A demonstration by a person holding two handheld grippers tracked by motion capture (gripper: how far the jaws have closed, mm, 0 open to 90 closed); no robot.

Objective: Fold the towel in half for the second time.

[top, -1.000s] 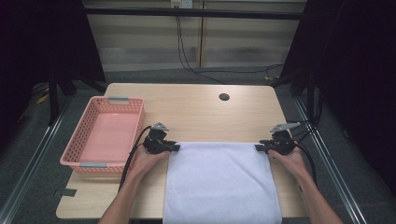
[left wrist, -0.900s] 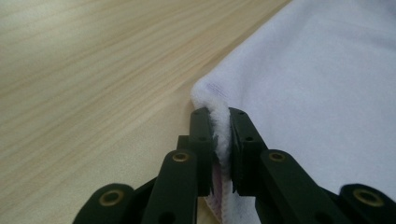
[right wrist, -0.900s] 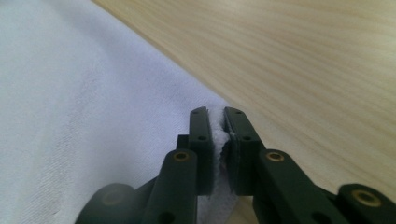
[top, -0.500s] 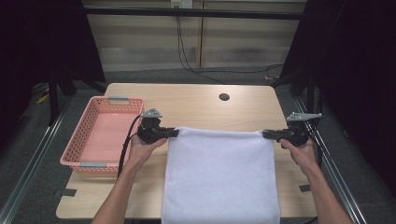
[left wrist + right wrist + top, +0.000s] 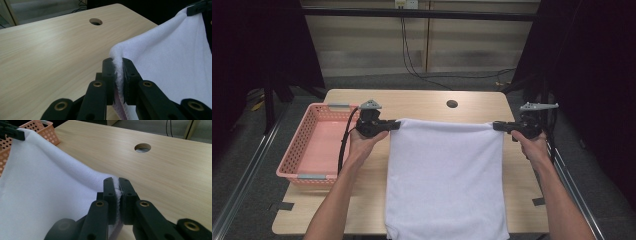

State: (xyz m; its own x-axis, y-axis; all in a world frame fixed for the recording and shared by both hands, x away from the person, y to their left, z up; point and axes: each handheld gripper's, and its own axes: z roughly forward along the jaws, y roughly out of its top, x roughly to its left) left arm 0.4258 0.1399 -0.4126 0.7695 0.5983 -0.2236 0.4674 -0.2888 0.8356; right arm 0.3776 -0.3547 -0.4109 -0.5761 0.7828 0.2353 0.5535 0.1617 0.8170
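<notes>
High view: left gripper [image 5: 395, 125] and right gripper [image 5: 497, 126] each had a far corner of the white towel [image 5: 446, 175] and held its far edge off the wooden table [image 5: 422, 102]. That edge ran nearly straight between them, with a slight sag in the middle. The cloth sloped from there toward the person, and its near end hung past the table's near edge. Left hand [image 5: 362, 145] and right hand [image 5: 532, 147] sat under the gripper bodies, forearms coming in from the bottom. A pink basket [image 5: 299, 150] stood on the table's left part, just beside the left hand and apart from the towel. A round cable hole [image 5: 452, 104] lay beyond the towel's raised edge.

Left gripper view: both jaws were clamped on a towel corner [image 5: 119, 67], the cloth squeezed thin between the pads. A faint pinkish strip showed low in the gap, possibly a hem or a reflection; too blurred to call. The towel ran off to the right, with the right gripper's tip [image 5: 197, 8] at the top right corner. Bare table and the hole [image 5: 95, 21] lay behind.

Right gripper view: jaws were pinched tight on the other corner [image 5: 117, 190], fabric filling the narrow slit. The towel stretched left to the left gripper's tip [image 5: 12, 133], beside the basket [image 5: 47, 131]. The hole [image 5: 142, 147] lay ahead on the table.
</notes>
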